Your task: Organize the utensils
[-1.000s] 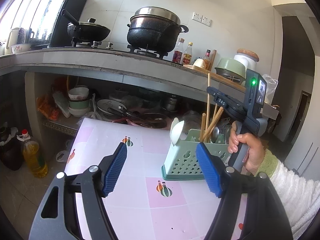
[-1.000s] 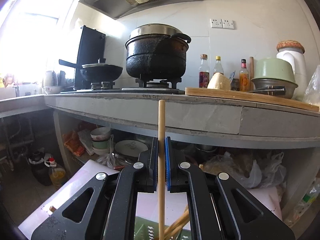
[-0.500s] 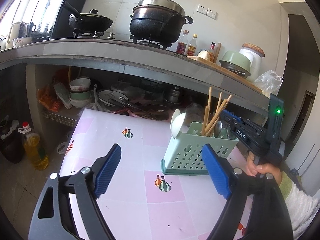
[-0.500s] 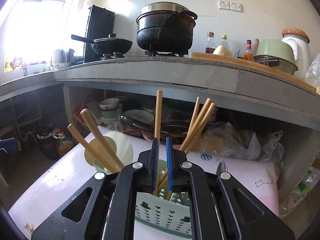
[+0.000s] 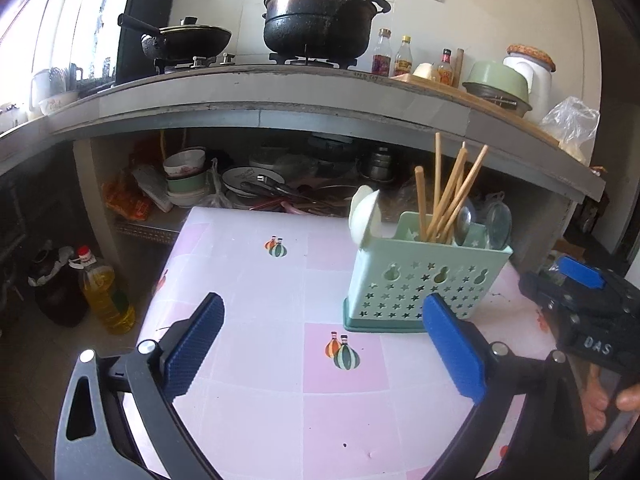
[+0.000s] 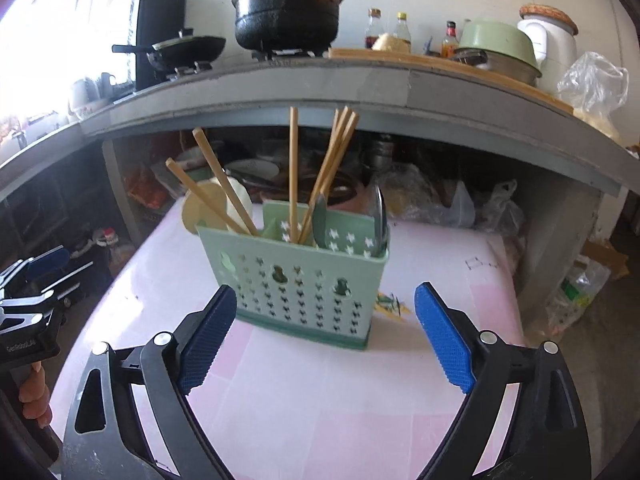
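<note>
A mint-green perforated utensil holder (image 5: 424, 280) (image 6: 304, 280) stands on the pink table (image 5: 260, 300) (image 6: 320, 400). Several wooden chopsticks (image 5: 448, 196) (image 6: 294, 176) stand in it, with a white spoon (image 5: 364, 216) (image 6: 208, 208) at one end and metal spoons (image 5: 496, 224) (image 6: 378, 216) at the other. My left gripper (image 5: 322, 344) is open and empty over the table, near the holder's left front. My right gripper (image 6: 320, 336) is open and empty, just in front of the holder. It also shows at the right edge of the left wrist view (image 5: 580, 304).
A grey counter (image 5: 280, 96) behind the table carries a black pot (image 5: 320, 12), a wok (image 5: 188, 38), bottles and a green bowl (image 5: 496, 80). Dishes and bags fill the shelf under it. An oil bottle (image 5: 104, 292) stands on the floor at the left.
My right gripper lowered a chopstick into the holder, let go of it, opened wide and drew back and down. My left gripper stayed open and shifted slightly.
</note>
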`<state>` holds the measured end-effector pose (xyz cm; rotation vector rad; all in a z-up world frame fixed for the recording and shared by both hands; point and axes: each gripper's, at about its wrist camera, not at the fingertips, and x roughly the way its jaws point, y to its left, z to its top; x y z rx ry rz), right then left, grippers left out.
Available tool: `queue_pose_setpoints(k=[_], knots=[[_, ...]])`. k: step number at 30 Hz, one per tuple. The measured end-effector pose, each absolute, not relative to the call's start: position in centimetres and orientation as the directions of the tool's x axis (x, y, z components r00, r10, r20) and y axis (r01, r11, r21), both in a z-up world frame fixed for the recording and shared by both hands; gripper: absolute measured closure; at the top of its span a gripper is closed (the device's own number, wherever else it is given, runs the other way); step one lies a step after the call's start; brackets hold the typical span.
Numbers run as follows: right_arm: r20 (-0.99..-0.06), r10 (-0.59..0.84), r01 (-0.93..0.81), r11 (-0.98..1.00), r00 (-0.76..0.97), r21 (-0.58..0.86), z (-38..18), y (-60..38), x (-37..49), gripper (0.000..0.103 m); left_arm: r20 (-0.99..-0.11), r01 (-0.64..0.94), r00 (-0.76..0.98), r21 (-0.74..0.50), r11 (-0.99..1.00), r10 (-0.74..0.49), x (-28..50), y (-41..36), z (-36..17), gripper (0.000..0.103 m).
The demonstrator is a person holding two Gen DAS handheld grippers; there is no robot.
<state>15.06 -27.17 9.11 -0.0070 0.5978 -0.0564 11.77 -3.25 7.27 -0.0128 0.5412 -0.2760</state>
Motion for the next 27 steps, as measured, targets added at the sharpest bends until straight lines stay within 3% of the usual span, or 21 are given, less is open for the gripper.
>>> queue_pose_setpoints(k=[4,12,27], knots=[[-0.613,-0.113,0.12,0.992,0.782,-0.031,7.6,-27.1,13.9,0.01,-0.522,0.199,0.833,-0.022,0.98,-0.181,11.9,-4.5,6.7,0.006],[-0.614,-0.201,0.2,0.977,0.763,-0.071,7.2,-27.5,12.9,0.008,-0.519,0.07,0.854,0.084,0.994,-0.016,12.6,-5.1,6.9,0.006],[-0.612,-0.25,0.259,0.963,0.751,-0.076,7.7,-28.7,13.1,0.008,-0.559,-0.033,0.826,0.094,0.995,0.08,13.3,-3.3,7.6,0.006]])
